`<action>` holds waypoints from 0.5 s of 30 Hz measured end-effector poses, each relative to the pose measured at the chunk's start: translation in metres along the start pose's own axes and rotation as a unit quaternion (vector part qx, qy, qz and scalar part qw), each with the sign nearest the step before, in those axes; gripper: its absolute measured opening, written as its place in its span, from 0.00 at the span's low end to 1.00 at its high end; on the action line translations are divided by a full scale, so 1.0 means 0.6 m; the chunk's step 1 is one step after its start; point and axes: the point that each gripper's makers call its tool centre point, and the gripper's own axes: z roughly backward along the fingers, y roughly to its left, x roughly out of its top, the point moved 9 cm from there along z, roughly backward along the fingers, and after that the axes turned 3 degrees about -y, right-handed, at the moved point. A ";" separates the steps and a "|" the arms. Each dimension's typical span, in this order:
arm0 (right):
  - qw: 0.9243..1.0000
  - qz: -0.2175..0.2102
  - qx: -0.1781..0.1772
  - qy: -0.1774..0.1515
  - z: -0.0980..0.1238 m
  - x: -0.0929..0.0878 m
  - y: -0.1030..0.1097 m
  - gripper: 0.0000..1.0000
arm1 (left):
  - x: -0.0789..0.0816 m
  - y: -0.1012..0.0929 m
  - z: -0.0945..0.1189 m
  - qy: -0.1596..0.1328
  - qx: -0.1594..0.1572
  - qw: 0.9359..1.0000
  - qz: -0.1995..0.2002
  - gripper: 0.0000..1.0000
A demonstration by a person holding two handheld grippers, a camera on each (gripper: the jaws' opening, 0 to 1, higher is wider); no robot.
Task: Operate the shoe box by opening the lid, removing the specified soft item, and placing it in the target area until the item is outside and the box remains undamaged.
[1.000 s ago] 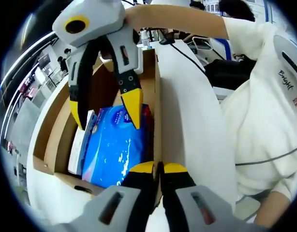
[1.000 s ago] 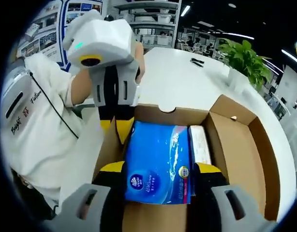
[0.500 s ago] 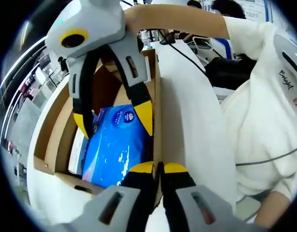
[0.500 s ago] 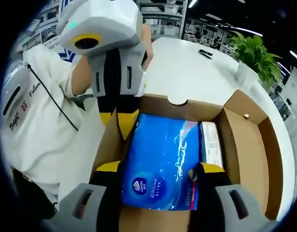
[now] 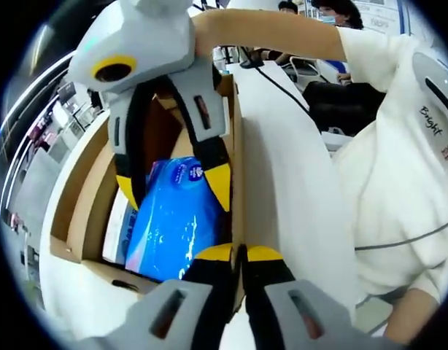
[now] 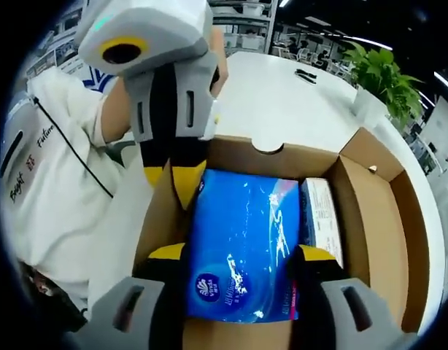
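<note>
An open cardboard shoe box (image 6: 370,211) (image 5: 85,197) lies on a white table. Inside it is a blue soft tissue pack (image 6: 242,219) (image 5: 173,226), with a white flat packet (image 6: 319,219) (image 5: 118,226) beside it. My right gripper (image 6: 240,253) (image 5: 174,191) reaches down into the box, and its yellow fingertips press on the pack's two long sides. My left gripper (image 5: 239,253) (image 6: 173,179) is shut on the upper edge of the box's side wall nearest the person.
The white table (image 6: 282,109) (image 5: 282,168) stretches beyond the box, with a small black object (image 6: 306,74) on it. A potted plant (image 6: 384,87) stands at its far right. The person's white jacket (image 5: 399,182) (image 6: 49,189) is close beside the box.
My right gripper has come down into the box and its fingers have closed in on the blue pack's sides. The left gripper has kept its hold on the box wall.
</note>
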 end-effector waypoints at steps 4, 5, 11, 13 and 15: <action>1.000 0.000 -0.001 0.007 0.008 -0.007 0.005 0.57 | 0.000 0.000 0.000 0.001 -0.001 1.000 -0.001 0.03; 1.000 -0.001 0.000 0.008 0.012 -0.013 0.005 0.57 | 0.000 0.000 0.000 0.001 -0.001 1.000 -0.002 0.03; 0.999 0.017 0.007 0.050 0.043 -0.043 0.009 0.57 | 0.001 0.000 -0.002 0.008 -0.005 1.000 0.002 0.03; 0.998 0.014 0.006 0.059 0.052 -0.052 0.010 0.57 | 0.001 0.000 -0.002 0.008 -0.005 1.000 0.003 0.03; 0.998 0.009 0.001 0.064 0.059 -0.061 0.010 0.57 | 0.001 0.000 -0.002 0.008 -0.005 1.000 0.005 0.03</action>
